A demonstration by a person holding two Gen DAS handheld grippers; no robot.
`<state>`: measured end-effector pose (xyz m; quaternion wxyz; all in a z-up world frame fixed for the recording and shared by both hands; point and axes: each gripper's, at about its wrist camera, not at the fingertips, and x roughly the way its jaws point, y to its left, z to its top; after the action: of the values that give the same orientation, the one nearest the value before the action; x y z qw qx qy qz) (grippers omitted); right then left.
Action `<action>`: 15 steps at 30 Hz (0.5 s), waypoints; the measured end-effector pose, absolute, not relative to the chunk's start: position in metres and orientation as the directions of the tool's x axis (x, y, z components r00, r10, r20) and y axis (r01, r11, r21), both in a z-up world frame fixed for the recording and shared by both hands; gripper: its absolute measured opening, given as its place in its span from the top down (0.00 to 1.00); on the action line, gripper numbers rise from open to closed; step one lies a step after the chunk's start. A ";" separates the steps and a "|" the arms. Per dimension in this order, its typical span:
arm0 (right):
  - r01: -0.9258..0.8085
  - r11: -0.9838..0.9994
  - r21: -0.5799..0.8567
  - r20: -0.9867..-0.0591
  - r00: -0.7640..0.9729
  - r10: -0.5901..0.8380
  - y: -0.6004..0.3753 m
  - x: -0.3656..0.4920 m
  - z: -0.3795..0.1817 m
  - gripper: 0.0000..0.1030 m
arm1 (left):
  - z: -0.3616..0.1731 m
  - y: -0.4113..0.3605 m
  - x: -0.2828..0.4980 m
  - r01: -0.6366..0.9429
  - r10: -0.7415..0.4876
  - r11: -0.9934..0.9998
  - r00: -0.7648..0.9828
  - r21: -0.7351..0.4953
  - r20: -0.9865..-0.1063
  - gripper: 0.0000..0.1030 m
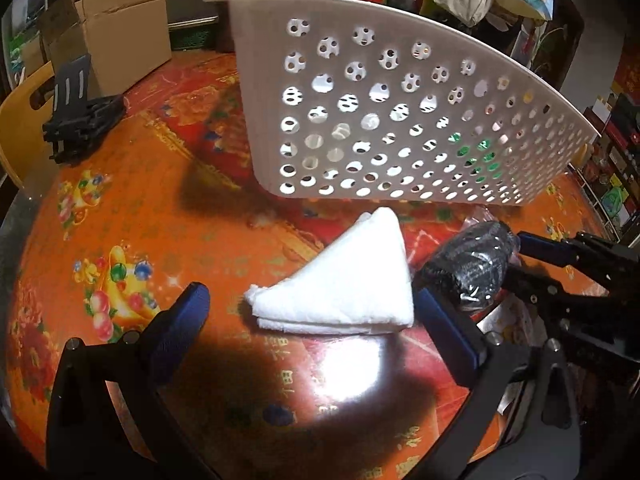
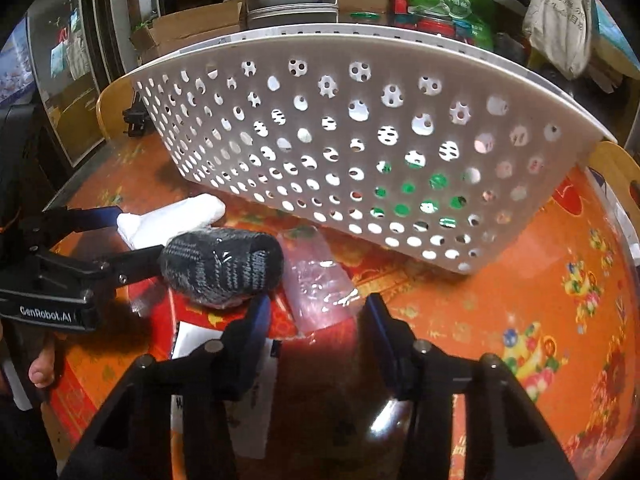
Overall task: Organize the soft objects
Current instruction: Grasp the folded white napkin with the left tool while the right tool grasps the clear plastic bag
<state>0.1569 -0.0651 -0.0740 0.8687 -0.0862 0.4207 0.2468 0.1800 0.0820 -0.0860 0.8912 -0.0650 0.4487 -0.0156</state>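
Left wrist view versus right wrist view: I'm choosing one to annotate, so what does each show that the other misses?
Only the left wrist view shows the folded white towel whole and the black holder. Only the right shows the clear plastic bag and white paper. Both show the perforated basket, the dark sock roll and the orange tablecloth.

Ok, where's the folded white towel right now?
The folded white towel lies on the orange tablecloth between the open left gripper fingers, just in front of the white perforated basket, with the dark rolled knit bundle at its right.
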 end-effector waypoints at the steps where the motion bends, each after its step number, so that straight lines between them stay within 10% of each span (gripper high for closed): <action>1: -0.502 0.863 0.056 -0.773 0.526 0.356 -0.065 0.158 -0.074 0.64 | -0.085 0.080 0.179 -0.028 -0.084 0.992 0.598 -0.126 -0.797 0.01; 15: -0.520 0.852 0.061 -0.750 0.540 0.382 -0.079 0.142 -0.071 0.68 | -0.074 0.059 0.167 -0.002 -0.047 0.998 0.635 -0.063 -0.771 0.59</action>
<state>0.1424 -0.0789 -0.0710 0.8733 -0.0849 0.4043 0.2582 0.1673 0.0586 -0.0739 0.9036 -0.0288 0.4272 -0.0126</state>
